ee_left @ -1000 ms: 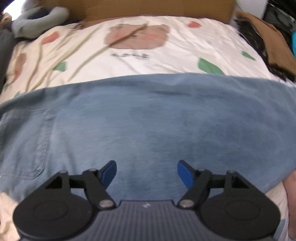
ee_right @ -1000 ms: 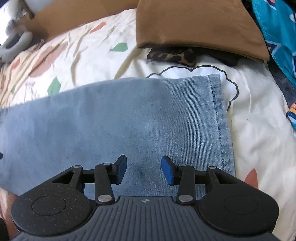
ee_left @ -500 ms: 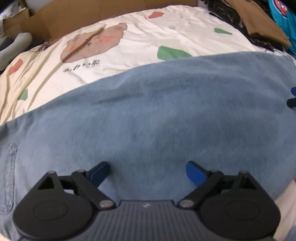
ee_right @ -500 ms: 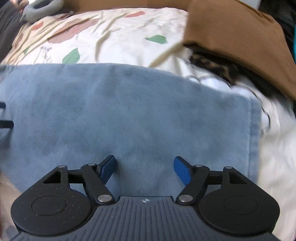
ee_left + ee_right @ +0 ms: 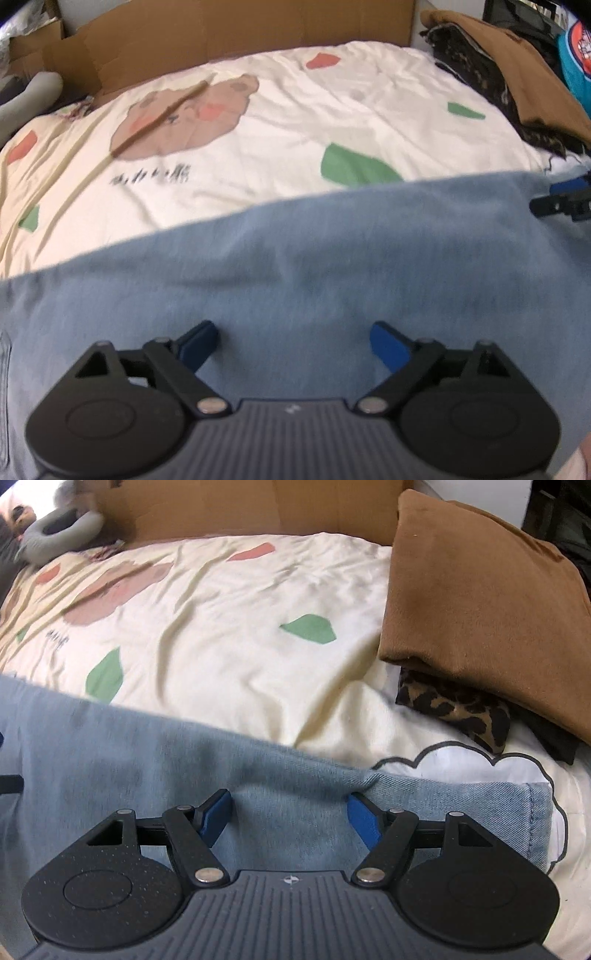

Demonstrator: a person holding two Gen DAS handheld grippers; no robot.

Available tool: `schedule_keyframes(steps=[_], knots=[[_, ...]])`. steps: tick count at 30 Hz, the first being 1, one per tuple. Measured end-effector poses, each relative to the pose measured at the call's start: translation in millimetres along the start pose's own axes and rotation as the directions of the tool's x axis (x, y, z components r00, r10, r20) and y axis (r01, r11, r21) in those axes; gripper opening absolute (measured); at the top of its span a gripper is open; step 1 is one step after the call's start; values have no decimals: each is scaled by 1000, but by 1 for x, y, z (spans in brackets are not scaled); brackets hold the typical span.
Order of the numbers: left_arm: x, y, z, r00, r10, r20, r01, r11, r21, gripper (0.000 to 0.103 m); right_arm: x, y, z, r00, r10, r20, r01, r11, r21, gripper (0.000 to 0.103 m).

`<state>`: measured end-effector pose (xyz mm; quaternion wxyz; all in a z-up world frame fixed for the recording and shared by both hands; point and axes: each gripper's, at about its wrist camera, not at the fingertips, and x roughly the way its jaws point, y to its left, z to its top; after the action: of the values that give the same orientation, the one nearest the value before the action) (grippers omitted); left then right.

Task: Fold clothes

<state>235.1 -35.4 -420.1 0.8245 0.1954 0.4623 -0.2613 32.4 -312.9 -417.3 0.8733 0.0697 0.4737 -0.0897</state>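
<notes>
The left gripper (image 5: 293,341), its jaws closing, and the right gripper (image 5: 290,814) both gape wide over the jeans (image 5: 332,266), gripping nothing. The pale blue denim lies spread flat across the printed bedsheet (image 5: 240,627), hem to the right.

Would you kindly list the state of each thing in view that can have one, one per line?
Jeans: spread flat across the bed, hem end toward the brown garment, not held.
Left tongs: jaws wide, closing slightly, hovering over the denim, gripping nothing.
Right tongs: open over the denim near a crease, gripping nothing.
Brown garment: folded, stacked on a leopard-print piece.
Bedsheet: wrinkled.
</notes>
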Motion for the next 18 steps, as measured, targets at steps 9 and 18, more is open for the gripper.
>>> schedule_keyframes(steps=[9,18], knots=[[24,-6,38,999,36,12,-36,999,-37,84,14,6,22,999,-31,22,31,999,20,67],[29,-6,53,999,49,-7,-49,998,-32,84,15,-1,41,1000,6,24,-8,996,93,44]])
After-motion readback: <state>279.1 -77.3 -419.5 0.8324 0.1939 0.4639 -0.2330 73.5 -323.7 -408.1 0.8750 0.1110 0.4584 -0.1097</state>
